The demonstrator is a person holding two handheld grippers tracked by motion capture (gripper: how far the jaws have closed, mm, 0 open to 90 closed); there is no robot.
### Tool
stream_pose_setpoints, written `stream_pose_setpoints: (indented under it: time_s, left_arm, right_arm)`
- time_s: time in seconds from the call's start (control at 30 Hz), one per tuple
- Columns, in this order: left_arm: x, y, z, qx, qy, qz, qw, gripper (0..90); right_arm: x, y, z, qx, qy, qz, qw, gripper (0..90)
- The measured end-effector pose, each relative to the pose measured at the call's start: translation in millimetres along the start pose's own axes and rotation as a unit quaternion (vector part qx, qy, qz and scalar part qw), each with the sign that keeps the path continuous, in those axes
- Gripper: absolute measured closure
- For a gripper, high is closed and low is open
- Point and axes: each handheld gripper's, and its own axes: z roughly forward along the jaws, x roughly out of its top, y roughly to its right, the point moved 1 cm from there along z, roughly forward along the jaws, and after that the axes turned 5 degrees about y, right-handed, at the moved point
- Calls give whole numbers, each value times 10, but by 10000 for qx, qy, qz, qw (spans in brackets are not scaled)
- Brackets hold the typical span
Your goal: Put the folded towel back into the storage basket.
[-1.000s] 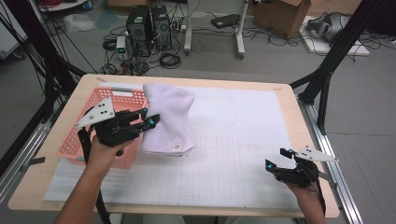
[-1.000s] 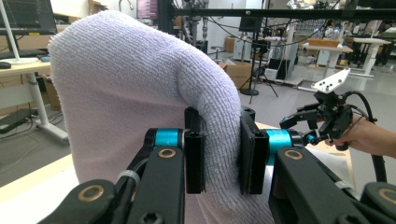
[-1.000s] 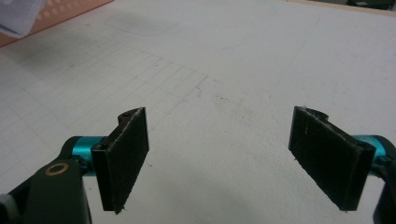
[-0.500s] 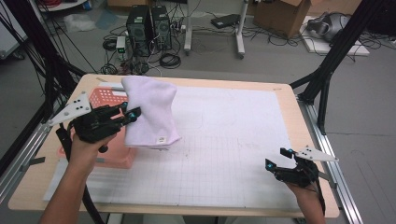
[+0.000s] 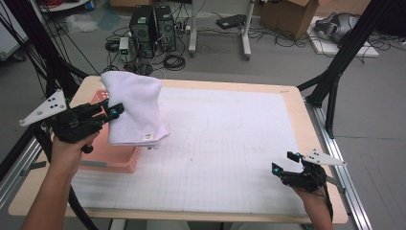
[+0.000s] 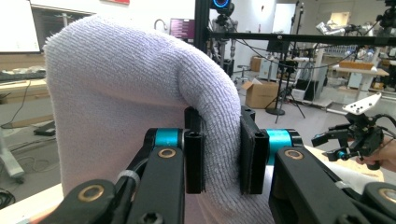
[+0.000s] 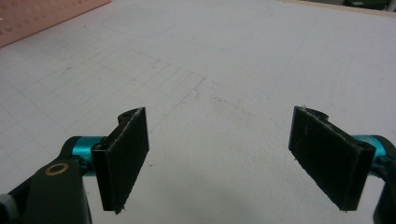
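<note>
Right gripper (image 5: 288, 169): low over the white gridded mat (image 5: 230, 143) at the table's near right corner, flat black pads (image 7: 122, 158) spread wide, nothing between them. Left gripper (image 5: 114, 110): raised at the table's left edge, pads (image 6: 194, 161) pinched onto a fold of the white terry towel (image 5: 134, 108). The towel is looped-pile and soft, draping in a rounded hump and hanging clear above the pink perforated plastic basket (image 5: 112, 158).

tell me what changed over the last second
The left gripper, shut on the white towel, carried it left and up, away from the mat's middle toward the pink basket. The right gripper stayed open, low at the table's near right corner; the basket stayed put.
</note>
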Motion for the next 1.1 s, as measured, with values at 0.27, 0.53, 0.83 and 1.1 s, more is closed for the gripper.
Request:
stream_pose_setpoints:
  time_s: [0.27,0.53,0.83,1.1]
  left_arm:
    - [81,-149,-131,40,57,5,10000,751]
    - [138,-314,-290,155,117,-4,9998,751]
    - [127,-447,-423,209,150,-18,9997,751]
    - [52,-569,-496,261,194,-97,9994,751]
  right_arm:
    - [19,30,-42,-95,10,34,9999,191]
    - [29,37,-58,-182,6,-2,9998,191]
    - [50,7,-59,-211,-4,-25,9998,191]
    - [52,-25,-54,-236,-21,-55,9997,191]
